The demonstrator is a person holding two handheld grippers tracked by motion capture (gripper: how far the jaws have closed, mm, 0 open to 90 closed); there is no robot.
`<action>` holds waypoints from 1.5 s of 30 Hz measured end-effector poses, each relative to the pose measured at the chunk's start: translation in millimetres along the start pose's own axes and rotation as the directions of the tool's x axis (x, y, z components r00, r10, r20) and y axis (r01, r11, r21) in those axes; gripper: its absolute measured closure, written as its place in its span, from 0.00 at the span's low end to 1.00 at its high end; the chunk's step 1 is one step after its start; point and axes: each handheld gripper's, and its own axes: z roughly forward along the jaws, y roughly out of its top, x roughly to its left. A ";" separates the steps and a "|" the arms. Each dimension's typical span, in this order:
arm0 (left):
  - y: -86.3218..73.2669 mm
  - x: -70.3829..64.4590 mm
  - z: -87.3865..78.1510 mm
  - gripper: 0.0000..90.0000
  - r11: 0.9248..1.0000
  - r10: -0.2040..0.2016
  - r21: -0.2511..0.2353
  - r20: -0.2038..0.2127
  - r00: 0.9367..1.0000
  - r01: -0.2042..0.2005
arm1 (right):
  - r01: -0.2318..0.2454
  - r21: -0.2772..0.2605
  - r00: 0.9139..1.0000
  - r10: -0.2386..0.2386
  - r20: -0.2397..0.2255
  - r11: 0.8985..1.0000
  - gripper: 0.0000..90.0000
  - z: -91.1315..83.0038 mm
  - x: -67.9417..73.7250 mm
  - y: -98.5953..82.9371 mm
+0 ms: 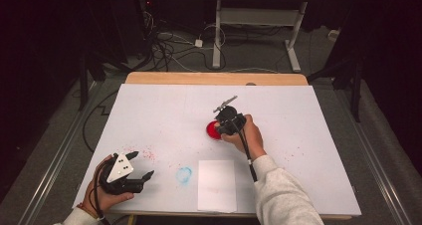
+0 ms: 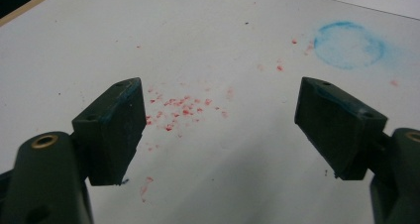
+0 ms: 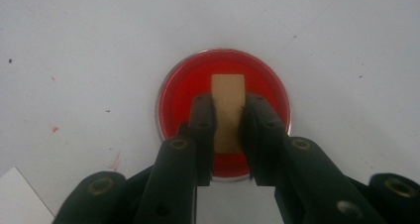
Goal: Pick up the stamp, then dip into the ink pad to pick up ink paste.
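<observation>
A round red dish [image 1: 213,130] of red colour sits a little right of the table's middle. My right gripper [image 1: 222,128] hangs right over it, shut on a small tan wooden block [image 3: 228,87]. In the right gripper view the block's end stands over the red dish [image 3: 181,97], and my right gripper [image 3: 228,104] clamps it from both sides. Whether the block touches the red I cannot tell. My left gripper [image 1: 143,165] rests at the front left, open, with nothing between its fingers. Its blue-smeared pads [image 2: 119,120] frame bare board in the left gripper view.
A white sheet of paper [image 1: 217,185] lies at the front edge, below the dish. A blue ring stain [image 1: 183,174] [image 2: 349,44] marks the board left of it. Red specks [image 1: 147,153] [image 2: 178,110] dot the white board [image 1: 164,110] near my left gripper.
</observation>
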 end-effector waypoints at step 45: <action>-4.2 -0.4 -3.8 0.23 1.000 -0.015 0.003 0.008 1.000 0.015 | 0.012 0.016 0.999 -0.013 0.043 1.000 0.85 8.3 6.0 -2.6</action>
